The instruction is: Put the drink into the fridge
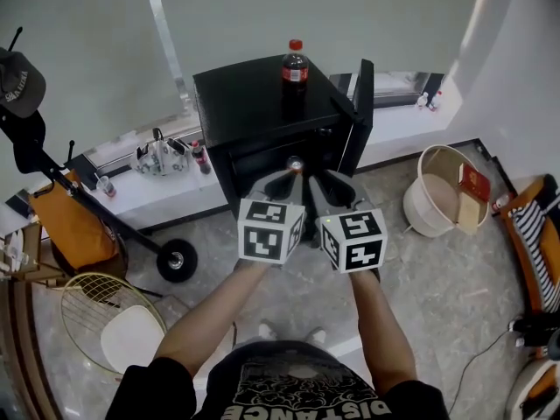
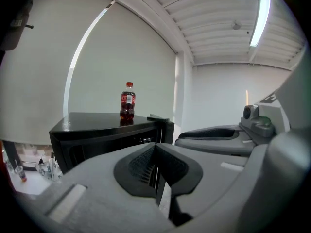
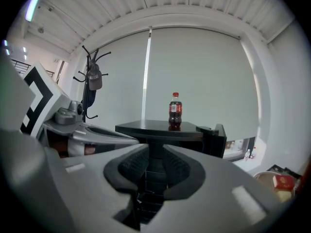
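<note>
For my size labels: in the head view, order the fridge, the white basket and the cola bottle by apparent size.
1. fridge
2. white basket
3. cola bottle, clearly smallest

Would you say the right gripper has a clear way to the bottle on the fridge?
Probably yes: the bottle stands alone on the fridge, with nothing between it and the right gripper. Its jaws are only slightly apart and would likely need opening wider.

Glossy black, mirror-smooth top on fridge (image 1: 254, 99), clear shiny plastic bottle (image 1: 295, 70), right gripper (image 3: 155, 154) matt grey plastic, pads (image 3: 130, 166) ribbed black, probably rubber, floor (image 1: 437, 278) polished, stone-look.
</note>
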Demonstrator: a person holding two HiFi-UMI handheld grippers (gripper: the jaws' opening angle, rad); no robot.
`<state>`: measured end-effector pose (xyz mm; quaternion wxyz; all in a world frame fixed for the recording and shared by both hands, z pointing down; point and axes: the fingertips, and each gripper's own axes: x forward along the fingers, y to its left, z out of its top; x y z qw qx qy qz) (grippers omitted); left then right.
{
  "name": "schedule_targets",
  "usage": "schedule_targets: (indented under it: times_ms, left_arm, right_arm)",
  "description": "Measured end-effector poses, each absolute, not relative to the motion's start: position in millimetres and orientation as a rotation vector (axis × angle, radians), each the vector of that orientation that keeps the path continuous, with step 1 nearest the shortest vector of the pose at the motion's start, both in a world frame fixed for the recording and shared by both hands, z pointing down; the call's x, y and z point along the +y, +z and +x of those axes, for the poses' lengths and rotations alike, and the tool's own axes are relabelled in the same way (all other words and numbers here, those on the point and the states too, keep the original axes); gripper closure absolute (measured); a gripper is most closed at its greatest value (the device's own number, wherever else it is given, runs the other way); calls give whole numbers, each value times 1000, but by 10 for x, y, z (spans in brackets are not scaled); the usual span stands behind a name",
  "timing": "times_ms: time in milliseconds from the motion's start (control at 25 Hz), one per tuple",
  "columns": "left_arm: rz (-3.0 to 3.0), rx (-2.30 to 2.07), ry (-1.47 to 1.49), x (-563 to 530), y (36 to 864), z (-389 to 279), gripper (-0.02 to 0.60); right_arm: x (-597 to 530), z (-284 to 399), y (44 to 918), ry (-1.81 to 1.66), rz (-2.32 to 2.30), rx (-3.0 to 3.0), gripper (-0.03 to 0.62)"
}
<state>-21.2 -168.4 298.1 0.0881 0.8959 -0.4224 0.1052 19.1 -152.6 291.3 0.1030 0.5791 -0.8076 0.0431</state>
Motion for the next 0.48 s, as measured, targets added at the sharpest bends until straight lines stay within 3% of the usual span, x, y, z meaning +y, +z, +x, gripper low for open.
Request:
schedule_targets:
  times_ms: [480]
  left_arm:
    - [2725,-1227,248,-2063,2621,-517,577]
  right_arm:
    - [-1915,-52,2553,94,1767,-2380,499]
